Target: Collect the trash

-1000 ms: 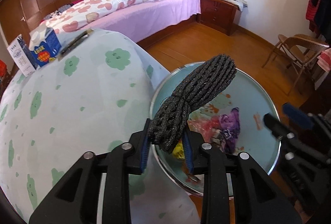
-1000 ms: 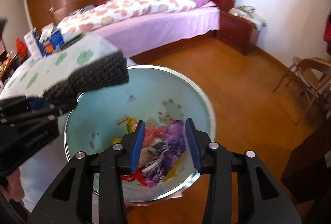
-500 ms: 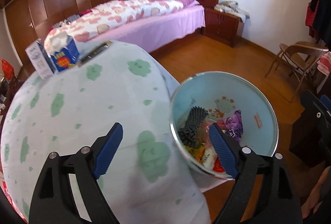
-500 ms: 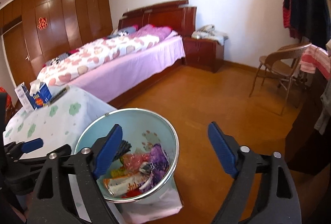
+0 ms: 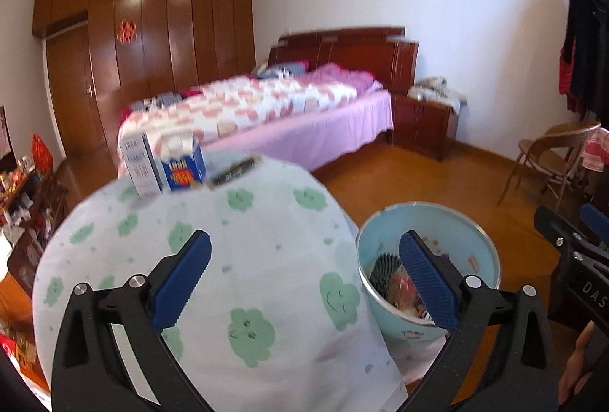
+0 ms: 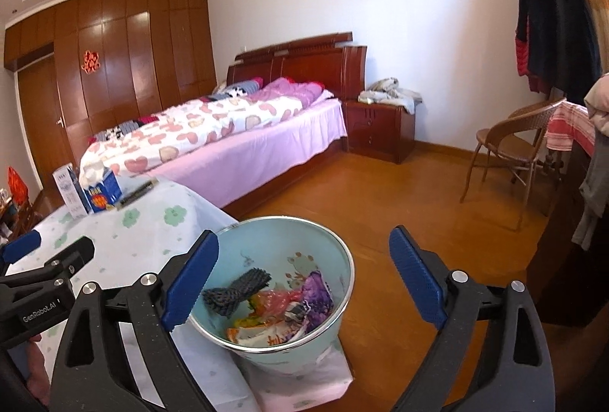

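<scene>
- Carton pair [image 5: 161,164]: a white box and a blue box stand upright, touching, at the far edge of the table, upper left of centre in the left wrist view.
- Table [image 5: 243,252]: covered by a pale cloth with green cloud prints; it fills the lower left and centre of that view.
- Left gripper [image 5: 304,271]: low in the frame above the cloth. Its jaws are spreading apart and stand wide, with nothing between the blue pads.
- Trash bin [image 6: 335,259]: a pale blue bucket with a metal rim, just beside the table's hanging cloth, lower centre of the right wrist view.
- Dark mesh bundle [image 6: 238,292]: lies inside the bin on its left side, touching the coloured wrappers [image 6: 289,313] heaped to its right.
- Right gripper [image 6: 304,282]: low in its frame, over the bin. Its jaws are spreading apart and grip nothing.
- Wicker chair [image 6: 510,149]: stands on the wooden floor at right, well apart from the bin.
</scene>
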Demonstrator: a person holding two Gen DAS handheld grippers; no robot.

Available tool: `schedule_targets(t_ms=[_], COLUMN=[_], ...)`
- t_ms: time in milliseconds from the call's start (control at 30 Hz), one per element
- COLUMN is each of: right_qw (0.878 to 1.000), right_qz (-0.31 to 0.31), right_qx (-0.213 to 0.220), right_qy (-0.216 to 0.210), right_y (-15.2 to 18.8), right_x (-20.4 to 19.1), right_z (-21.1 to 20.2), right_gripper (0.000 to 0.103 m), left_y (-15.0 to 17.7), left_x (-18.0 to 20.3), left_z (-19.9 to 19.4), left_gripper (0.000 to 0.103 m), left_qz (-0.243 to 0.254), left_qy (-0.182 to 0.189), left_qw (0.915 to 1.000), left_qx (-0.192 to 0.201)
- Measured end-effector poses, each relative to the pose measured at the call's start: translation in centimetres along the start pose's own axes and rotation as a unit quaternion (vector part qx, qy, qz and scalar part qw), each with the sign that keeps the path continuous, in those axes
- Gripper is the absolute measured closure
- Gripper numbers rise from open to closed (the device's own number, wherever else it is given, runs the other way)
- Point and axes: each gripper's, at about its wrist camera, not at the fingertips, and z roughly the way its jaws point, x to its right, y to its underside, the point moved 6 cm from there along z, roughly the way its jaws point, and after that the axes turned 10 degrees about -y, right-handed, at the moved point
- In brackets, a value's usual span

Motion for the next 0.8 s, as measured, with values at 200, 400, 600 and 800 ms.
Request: schedule_targets(t_ms=[200,400,600,800], right_qw=[1.0,0.999,0.999,0.999], right_qz=[0.009,0.016,0.024,0.024], right_qx=[0.028,0.033,0.032,0.034], right_qy=[-0.001,0.001,0.002,0.003], right_y=[-0.8,-1.4,-1.6,-1.7], right_x=[-0.5,-0.6,-0.2,-0.1], right_z=[-1.8,-2.2,-2.5,-2.6], right_gripper=[0.013,0.013,0.013,0.013], left_y=[-1.1,-1.3,-1.2,-1.3], left_x=[-0.2,0.1,0.3,0.0], left_z=[-2.2,-2.6,-2.6,-2.6], left_gripper=[0.006,0.006,0.006,0.006], left_qz=[-0.004,-0.003,0.006,0.0], left_qy=[0.006,0.007,0.0,-0.003], left_qw=[0.9994,0.9993,0.9993,0.9992], left_qx=[0.035,0.037,0.038,0.039])
